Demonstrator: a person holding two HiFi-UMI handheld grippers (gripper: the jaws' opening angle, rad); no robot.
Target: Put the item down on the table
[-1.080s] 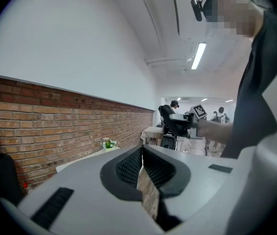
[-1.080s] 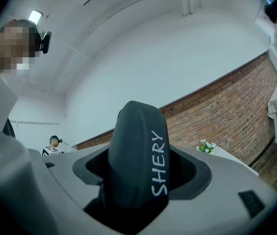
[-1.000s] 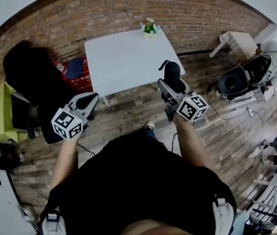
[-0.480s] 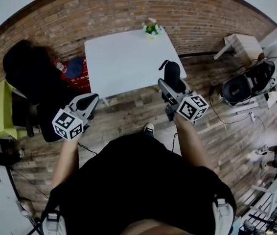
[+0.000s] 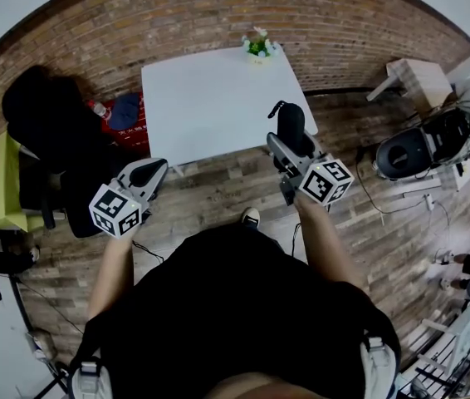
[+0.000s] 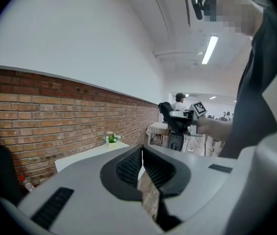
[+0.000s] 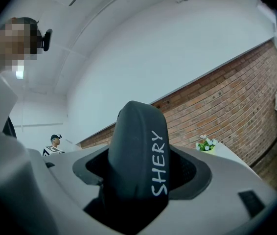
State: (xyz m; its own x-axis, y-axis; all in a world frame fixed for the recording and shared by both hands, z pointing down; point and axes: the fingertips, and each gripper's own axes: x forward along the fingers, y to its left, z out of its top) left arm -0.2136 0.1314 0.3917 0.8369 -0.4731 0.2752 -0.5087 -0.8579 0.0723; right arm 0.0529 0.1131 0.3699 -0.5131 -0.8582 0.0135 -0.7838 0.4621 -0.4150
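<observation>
A black oblong case [image 5: 291, 124] marked SHERY stands upright in my right gripper [image 5: 288, 143], which is shut on it and held above the wooden floor just off the white table's [image 5: 210, 98] near right corner. In the right gripper view the case [image 7: 137, 146] fills the gap between the jaws of the right gripper [image 7: 138, 173]. My left gripper [image 5: 150, 171] hangs off the table's near left corner. Its pads [image 6: 128, 164] meet with nothing between them in the left gripper view. A small flower pot [image 5: 257, 46] sits at the table's far edge.
A brick wall [image 5: 218, 15] runs behind the table. A black office chair [image 5: 48, 127] and a red crate with a blue cap [image 5: 124, 116] stand at the left. Another black chair [image 5: 403, 148] and a small wooden table [image 5: 418, 77] are at the right.
Both grippers stay where they were, the right one still shut on the case. The view shifts slightly and the person at the far right slips out of sight.
</observation>
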